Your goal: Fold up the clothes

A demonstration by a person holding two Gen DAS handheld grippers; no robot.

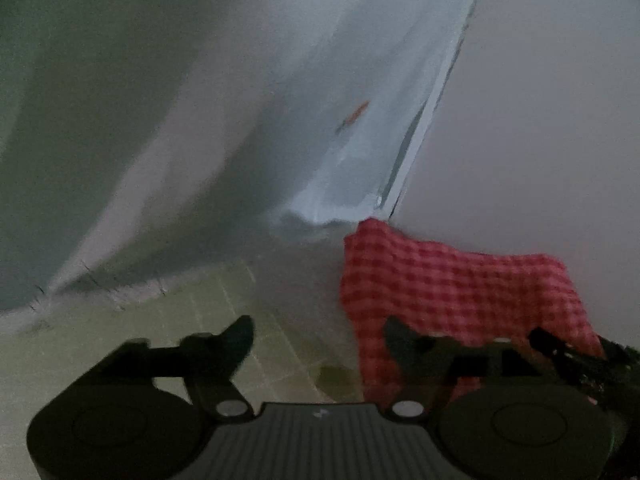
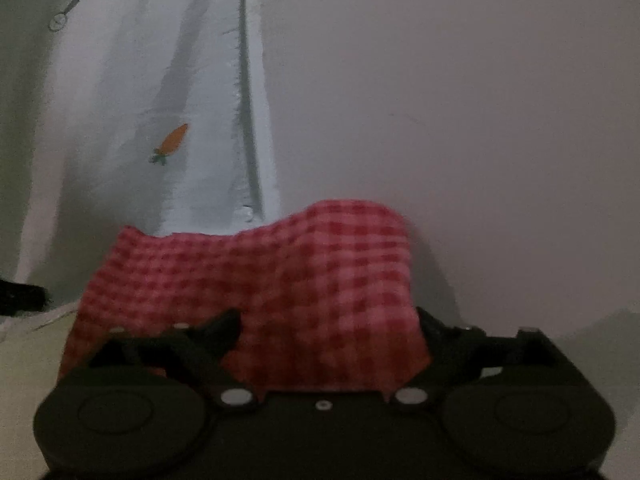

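Observation:
A red and pink checked cloth [image 1: 456, 284] hangs in a bunched fold at the lower right of the left wrist view, just in front of my left gripper's right finger. My left gripper [image 1: 320, 340] is open and holds nothing; its fingers [image 1: 240, 336] stand wide apart. In the right wrist view the same cloth [image 2: 280, 272] drapes across and between the fingers of my right gripper [image 2: 328, 332], which stand wide apart. The right finger is partly hidden by the cloth. Both views are blurred.
A pale blue curtain with a small carrot print [image 2: 172, 144] hangs on the left beside a plain white wall [image 2: 460, 100]. A light tiled floor [image 1: 256, 320] shows below. The other gripper's black body [image 1: 592, 364] shows at the right edge of the left wrist view.

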